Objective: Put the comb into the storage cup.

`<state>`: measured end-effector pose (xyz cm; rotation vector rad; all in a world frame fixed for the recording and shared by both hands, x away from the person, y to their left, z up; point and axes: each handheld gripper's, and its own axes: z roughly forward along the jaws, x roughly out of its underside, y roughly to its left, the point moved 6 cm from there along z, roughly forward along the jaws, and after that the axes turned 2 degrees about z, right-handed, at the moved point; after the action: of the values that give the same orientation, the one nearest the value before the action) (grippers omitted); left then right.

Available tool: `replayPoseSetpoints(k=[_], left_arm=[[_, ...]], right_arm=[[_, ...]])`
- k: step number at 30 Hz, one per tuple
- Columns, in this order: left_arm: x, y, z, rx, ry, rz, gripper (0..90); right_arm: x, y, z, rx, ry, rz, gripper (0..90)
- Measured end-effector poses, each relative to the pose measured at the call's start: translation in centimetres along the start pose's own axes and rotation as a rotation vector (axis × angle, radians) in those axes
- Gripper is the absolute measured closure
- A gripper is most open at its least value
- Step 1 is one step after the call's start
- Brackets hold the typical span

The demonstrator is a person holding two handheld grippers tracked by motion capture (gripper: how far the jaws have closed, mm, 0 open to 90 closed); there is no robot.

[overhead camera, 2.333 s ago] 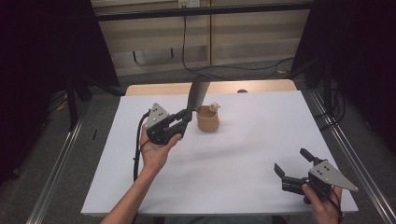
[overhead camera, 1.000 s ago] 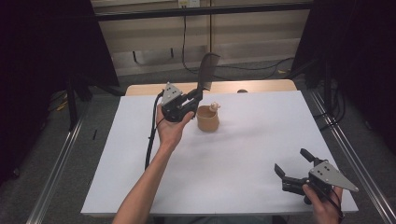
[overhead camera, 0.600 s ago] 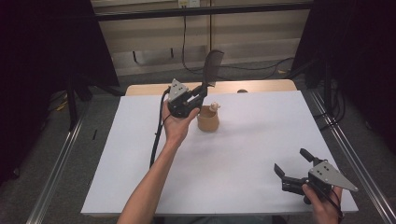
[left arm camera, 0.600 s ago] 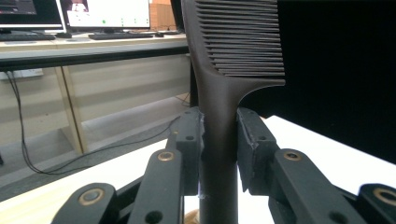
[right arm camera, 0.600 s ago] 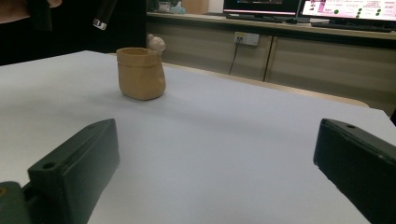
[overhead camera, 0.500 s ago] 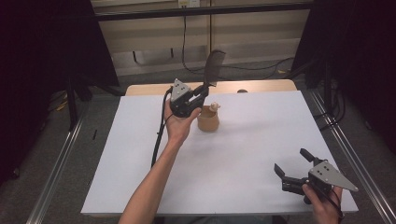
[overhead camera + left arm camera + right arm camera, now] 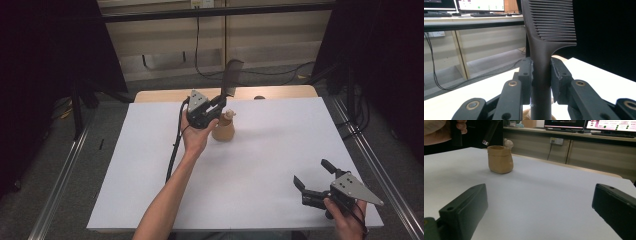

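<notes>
Your left gripper is squeezing the handle of the black comb, and its two jaws are pressed tight on both sides of it. The comb stands nearly straight up, so its long way runs from 6 o'clock up to 12 o'clock in the left gripper view, with the teeth at the top and the handle end pointing down. The little brown cup sits on the white table right under that handle end, peeking out below your jaws at 6 o'clock. In the high view the cup is just beside your left hand, toward 3 o'clock. It looks like the comb should go down into the cup, so go straight down and keep the comb standing up. Your right gripper is wide open and holds nothing. It rests far from the cup, down at 5 o'clock on the table, so your left hand is much closer.
</notes>
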<state>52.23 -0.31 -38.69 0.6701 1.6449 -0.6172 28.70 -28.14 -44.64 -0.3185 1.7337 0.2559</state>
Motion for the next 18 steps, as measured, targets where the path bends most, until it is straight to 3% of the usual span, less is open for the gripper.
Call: replayPoseSetpoints(k=[9, 18], left_arm=[[0.3, 1.1, 1.1, -0.006, -0.014, -0.006, 72.9], [1.7, 1.0, 2.0, -0.002, 0.007, -0.003, 72.9]], right_arm=[[0.0, 0.0, 0.0, -0.002, -0.001, 0.002, 0.0], [0.0, 0.0, 0.0, -0.006, -0.002, 0.002, 0.0]])
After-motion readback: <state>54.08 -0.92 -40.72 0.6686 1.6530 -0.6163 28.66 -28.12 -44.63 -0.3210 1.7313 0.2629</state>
